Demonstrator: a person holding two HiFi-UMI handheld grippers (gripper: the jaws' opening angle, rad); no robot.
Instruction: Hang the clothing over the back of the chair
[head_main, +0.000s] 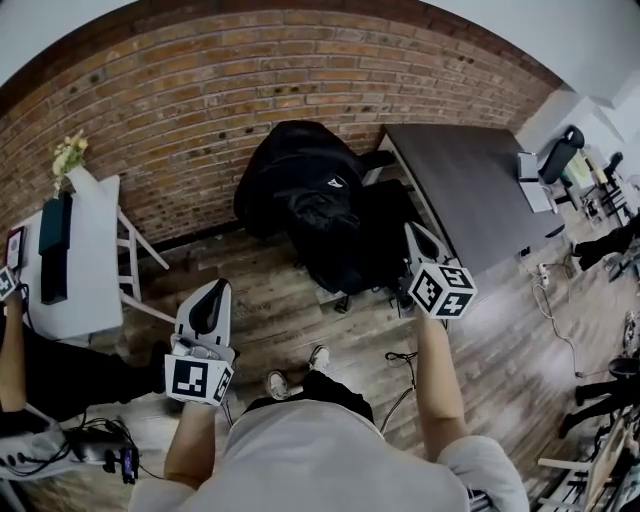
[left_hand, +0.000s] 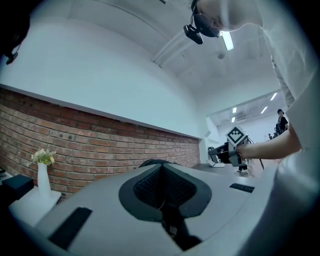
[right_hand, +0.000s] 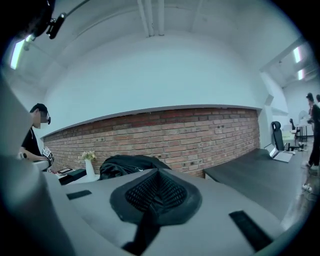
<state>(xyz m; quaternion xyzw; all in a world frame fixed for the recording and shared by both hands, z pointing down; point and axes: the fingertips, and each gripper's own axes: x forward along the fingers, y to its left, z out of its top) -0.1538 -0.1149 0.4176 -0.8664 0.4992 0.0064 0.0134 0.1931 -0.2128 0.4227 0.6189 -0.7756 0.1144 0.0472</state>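
Holds left tongs at 8 o'clock and right tongs at 3 o'clock pinched together, empty, facing black clothing heaped over chair at 12 o'clock, bare floor between, dark surface edge beside right tongs.

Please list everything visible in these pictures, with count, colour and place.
clothing: one, black, draped over the chair
chair: one, black, before the brick wall
table: one, dark grey, right of the chair
side table: one, white, left of the chair
vase: one, white, with flowers, on the side table
box: at least one, dark, on the side table
other person: one, dark trousers, far left
left claw: one, grey, shut and empty, lower left
right claw: one, grey, shut and empty, near the chair
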